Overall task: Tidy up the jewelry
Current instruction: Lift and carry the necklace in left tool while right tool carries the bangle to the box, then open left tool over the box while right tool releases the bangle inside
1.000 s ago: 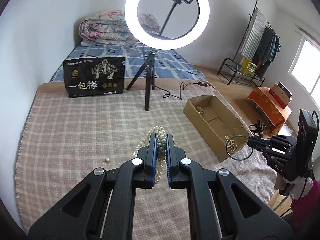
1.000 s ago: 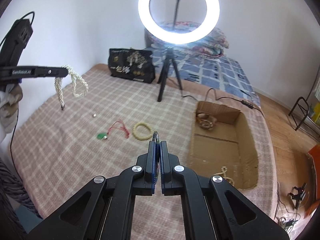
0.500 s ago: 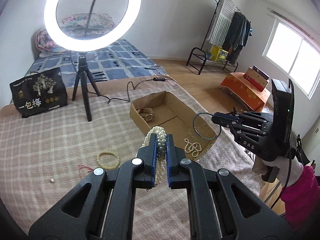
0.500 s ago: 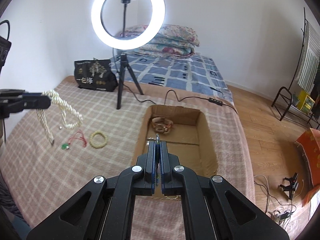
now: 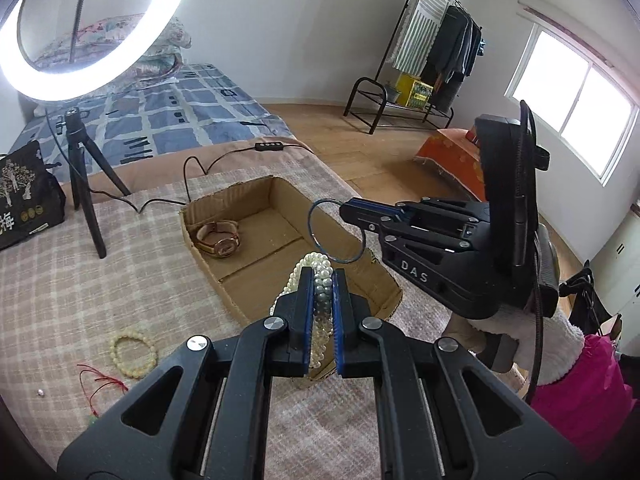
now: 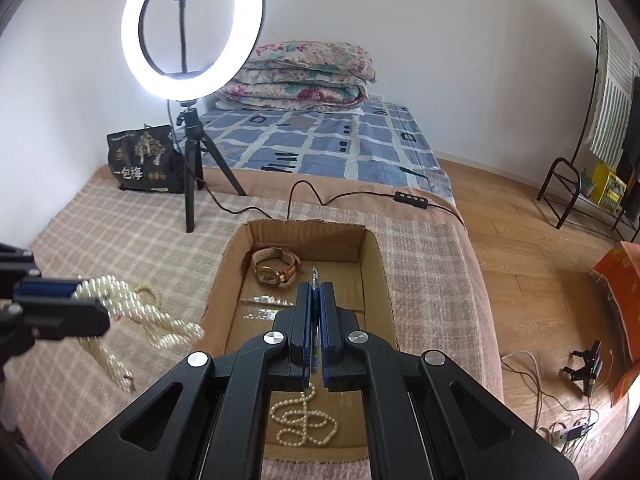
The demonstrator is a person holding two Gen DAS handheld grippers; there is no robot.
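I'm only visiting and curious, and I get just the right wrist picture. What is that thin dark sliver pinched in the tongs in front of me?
Observer: You see it edge-on. In the left wrist view it is a thin dark hoop bangle. The right tongs are shut on its rim, over the open brown cardboard box.
Visitor: Is anything lying on the blanket that I miss?
Observer: Yes, a thin red cord lies beside the pale yellow bead bracelet on the checked beige blanket.
Visitor: Who holds my tongs?
Observer: A person's arm in a bright pink sleeve with a white fleecy cuff.
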